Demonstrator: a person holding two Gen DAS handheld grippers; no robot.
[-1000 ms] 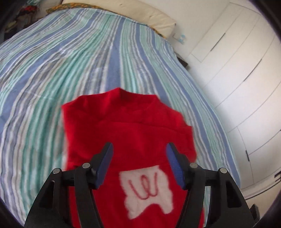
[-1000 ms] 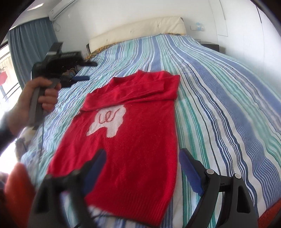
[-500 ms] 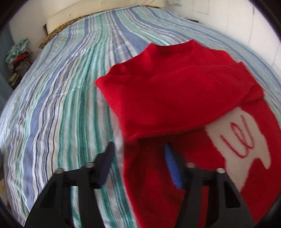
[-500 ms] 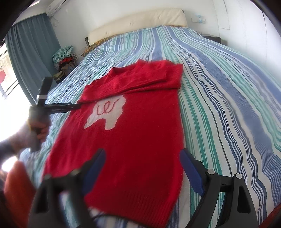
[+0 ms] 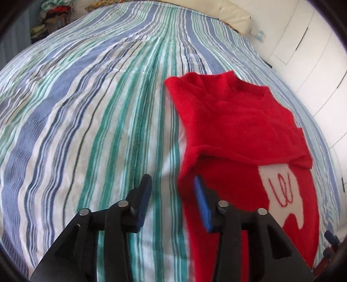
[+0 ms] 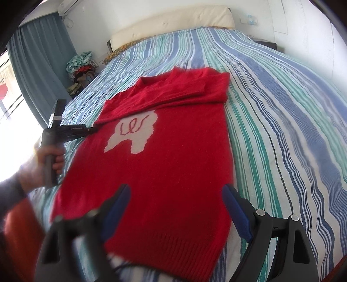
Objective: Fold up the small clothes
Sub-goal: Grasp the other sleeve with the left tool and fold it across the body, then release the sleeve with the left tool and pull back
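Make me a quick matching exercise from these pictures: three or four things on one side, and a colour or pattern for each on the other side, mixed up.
Things:
1. sweater
2. bedspread
3. curtain
4. headboard

Colours:
A. cream
B. grey-blue
C. red with a white patch
D. blue, green and white stripes

Pairs: 1-C, 2-D, 3-B, 4-A

A bed (image 6: 271,91) with a blue, green and white striped cover fills the room. A cream padded headboard (image 6: 173,23) stands at its far end against a white wall (image 6: 130,13). At far left, a blue-grey curtain (image 6: 39,65) hangs beside a bright window (image 6: 8,86), with a pile of clothes (image 6: 81,65) nearby. White cupboard doors (image 5: 314,50) line the right side.
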